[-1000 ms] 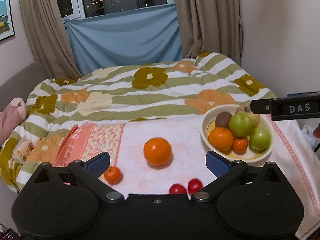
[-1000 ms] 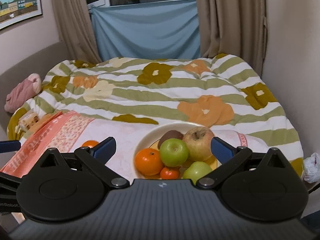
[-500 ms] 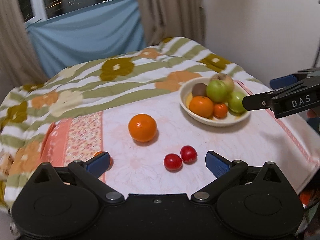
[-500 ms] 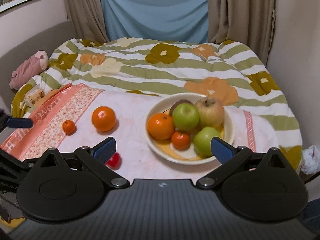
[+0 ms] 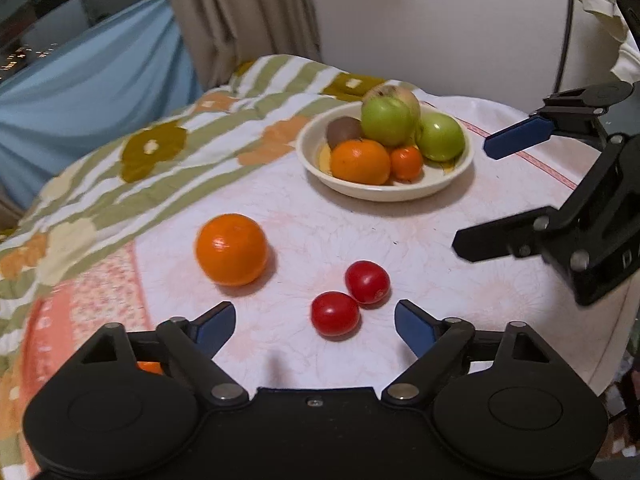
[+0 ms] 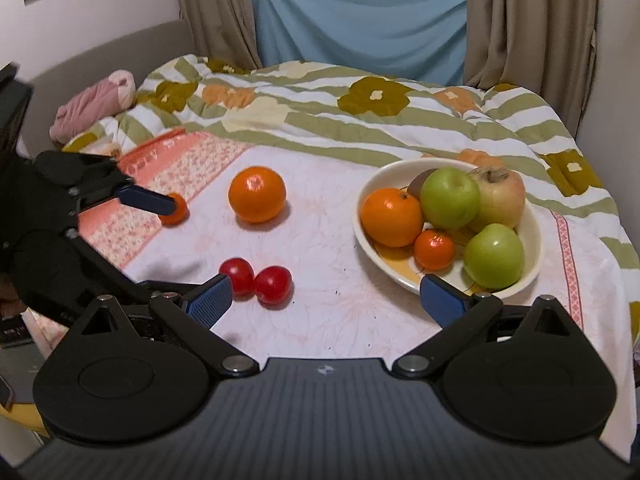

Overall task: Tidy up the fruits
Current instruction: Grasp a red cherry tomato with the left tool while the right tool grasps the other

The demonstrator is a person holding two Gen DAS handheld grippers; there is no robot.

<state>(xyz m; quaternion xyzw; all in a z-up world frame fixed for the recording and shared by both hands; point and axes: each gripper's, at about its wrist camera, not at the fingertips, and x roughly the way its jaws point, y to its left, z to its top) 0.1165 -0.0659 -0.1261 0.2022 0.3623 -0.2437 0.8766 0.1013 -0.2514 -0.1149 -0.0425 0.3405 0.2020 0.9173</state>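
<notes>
A cream bowl (image 5: 420,190) (image 6: 532,240) holds green apples, a red-yellow apple, an orange, a small mandarin and a kiwi. On the white cloth lie a large orange (image 5: 231,249) (image 6: 257,194), two red tomatoes (image 5: 335,313) (image 6: 272,285) side by side, and a small mandarin (image 6: 176,209) at the left. My left gripper (image 5: 314,326) is open and empty just in front of the tomatoes. My right gripper (image 6: 326,298) is open and empty, near the bowl's front rim; it also shows in the left wrist view (image 5: 516,140).
The cloth (image 6: 340,312) lies on a bed with a striped floral quilt (image 6: 360,120). A pink patterned cloth (image 6: 172,168) lies at the left. A pink soft toy (image 6: 92,104) is at the far left. Curtains and a wall stand behind.
Both grippers have moved down and closer to the cloth. The left one has swung right and now has the tomatoes between its open fingers' line. The fruits have not moved.
</notes>
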